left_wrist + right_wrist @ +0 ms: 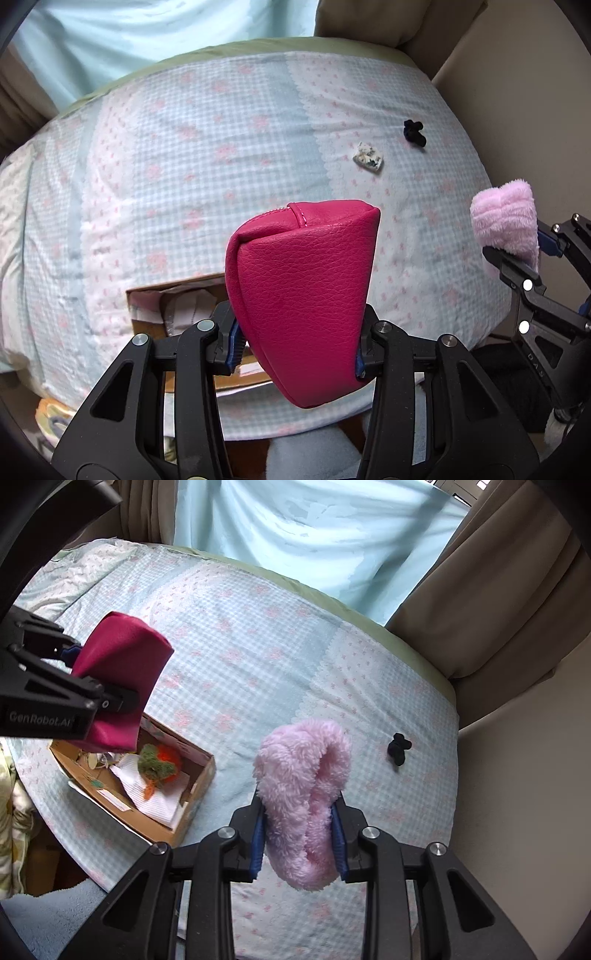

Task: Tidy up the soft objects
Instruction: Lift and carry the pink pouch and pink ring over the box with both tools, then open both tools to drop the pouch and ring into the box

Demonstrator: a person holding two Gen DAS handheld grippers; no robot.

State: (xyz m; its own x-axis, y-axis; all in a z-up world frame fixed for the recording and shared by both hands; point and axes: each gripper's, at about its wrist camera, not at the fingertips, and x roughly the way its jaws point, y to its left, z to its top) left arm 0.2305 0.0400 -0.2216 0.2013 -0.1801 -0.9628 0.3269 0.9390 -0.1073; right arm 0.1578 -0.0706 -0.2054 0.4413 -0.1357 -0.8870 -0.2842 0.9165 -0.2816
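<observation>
My left gripper (295, 350) is shut on a magenta leather pouch (306, 295) and holds it above a cardboard box (147, 325) on the bed. The pouch also shows in the right wrist view (122, 672), over the box (199, 775). My right gripper (299, 834) is shut on a fluffy pink band (303, 794), held above the bed to the right of the box. The band also shows in the left wrist view (506, 221). The box holds a green-and-orange woolly item (159, 762) and white cloth.
A black scrunchie (413, 133) (399, 747) and a small patterned cloth piece (369, 157) lie on the checked bedspread (221, 147) at the far right. A pale blue curtain (314, 528) and beige drapes (498, 602) hang behind the bed. The wall is at the right.
</observation>
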